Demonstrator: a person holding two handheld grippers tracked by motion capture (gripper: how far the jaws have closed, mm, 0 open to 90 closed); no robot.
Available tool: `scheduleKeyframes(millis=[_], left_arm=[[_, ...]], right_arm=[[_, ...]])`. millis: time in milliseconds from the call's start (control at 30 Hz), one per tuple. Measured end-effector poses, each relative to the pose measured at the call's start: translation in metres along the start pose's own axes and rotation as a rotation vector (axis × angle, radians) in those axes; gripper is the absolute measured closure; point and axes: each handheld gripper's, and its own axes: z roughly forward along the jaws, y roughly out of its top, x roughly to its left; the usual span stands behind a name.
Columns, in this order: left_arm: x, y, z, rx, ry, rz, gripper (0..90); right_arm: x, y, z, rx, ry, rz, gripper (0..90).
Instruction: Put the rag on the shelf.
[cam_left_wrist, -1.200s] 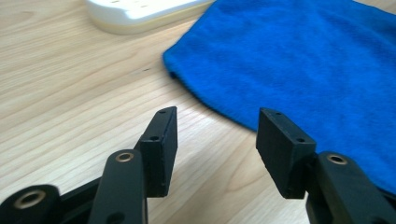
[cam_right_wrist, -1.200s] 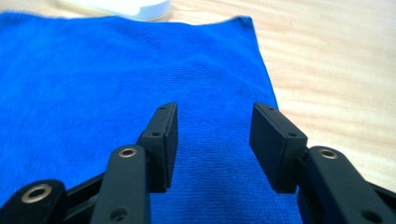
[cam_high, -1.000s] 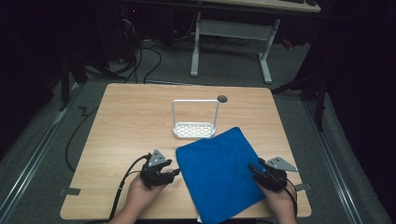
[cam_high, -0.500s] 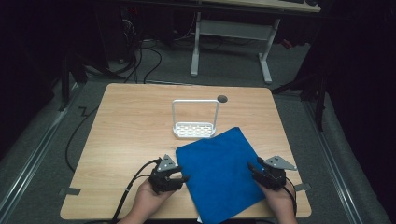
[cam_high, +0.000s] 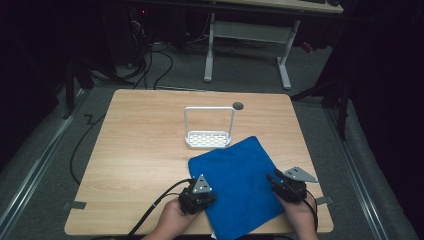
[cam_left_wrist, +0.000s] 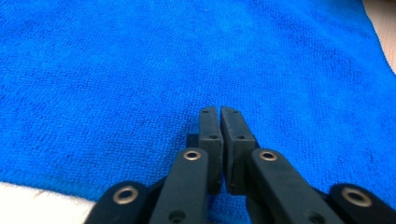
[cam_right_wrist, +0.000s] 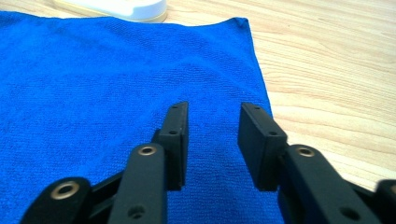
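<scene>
A: Where is the cloth at this moment?

B: One blue towel (cam_high: 237, 182) lies flat on the near right part of the wooden table (cam_high: 140, 150), a little turned, with its near edge reaching the table edge. Its far corner is just beside the white rack (cam_high: 208, 131).

A: And the two tools?

B: The left gripper (cam_high: 206, 198) is at the left near edge of the towel. In the left gripper view its jaws are pressed together over the fabric, but I cannot tell if any cloth is caught between them; it looks more like nothing. The right gripper (cam_high: 274, 180) is at the right edge, jaws apart, with the towel border between and under them.

A: How should the grasp be done well?

B: I think each tool should go low, take the border a little inside the edge, and close fully. The left must first open. Both should lift together, so the fabric does not drag.

A: The count?

B: One towel, one rack, two grippers, one small dark hole (cam_high: 238, 106) in the table.
</scene>
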Motion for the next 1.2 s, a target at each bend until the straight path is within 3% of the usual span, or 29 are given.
scheduleKeyframes(millis=[233, 433, 633, 767, 833, 967, 1100, 1133, 1167, 1200], left_arm=[[0.005, -0.006, -0.008, 0.012, -0.033, -0.007, 89.5], [0.02, -0.013, -0.019, 0.023, -0.05, -0.046, 88.8], [0.031, -0.019, -0.029, 0.031, -0.056, -0.07, 88.3], [0.04, -0.032, -0.042, 0.019, -0.054, -0.104, 88.2], [0.041, -0.035, -0.045, 0.018, -0.048, -0.101, 88.2], [0.05, -0.046, -0.057, 0.002, -0.036, -0.135, 87.7], [0.058, -0.05, -0.065, 0.004, -0.016, -0.156, 86.7], [0.063, -0.05, -0.067, 0.014, 0.013, -0.159, 86.7], [0.063, -0.05, -0.067, 0.014, 0.013, -0.159, 86.0], [0.066, -0.047, -0.07, 0.015, 0.075, -0.149, 83.7]], right_arm=[[0.0, 0.002, -0.004, -0.009, 0.015, -0.006, 78.1], [-0.001, 0.003, -0.005, -0.002, 0.039, -0.01, 89.3], [-0.001, 0.003, -0.004, 0.0, 0.064, -0.006, 90.0], [0.003, 0.003, -0.001, 0.008, 0.076, -0.011, 90.0], [0.004, 0.004, 0.0, 0.008, 0.08, -0.015, 90.0], [0.013, 0.005, 0.005, 0.02, 0.103, -0.031, 90.0], [0.027, 0.007, 0.014, 0.041, 0.13, -0.075, 90.0], [0.033, 0.01, 0.019, 0.049, 0.138, -0.094, 90.0], [0.034, 0.011, 0.021, 0.049, 0.14, -0.101, 90.0], [0.036, 0.012, 0.024, 0.049, 0.141, -0.097, 90.0]])
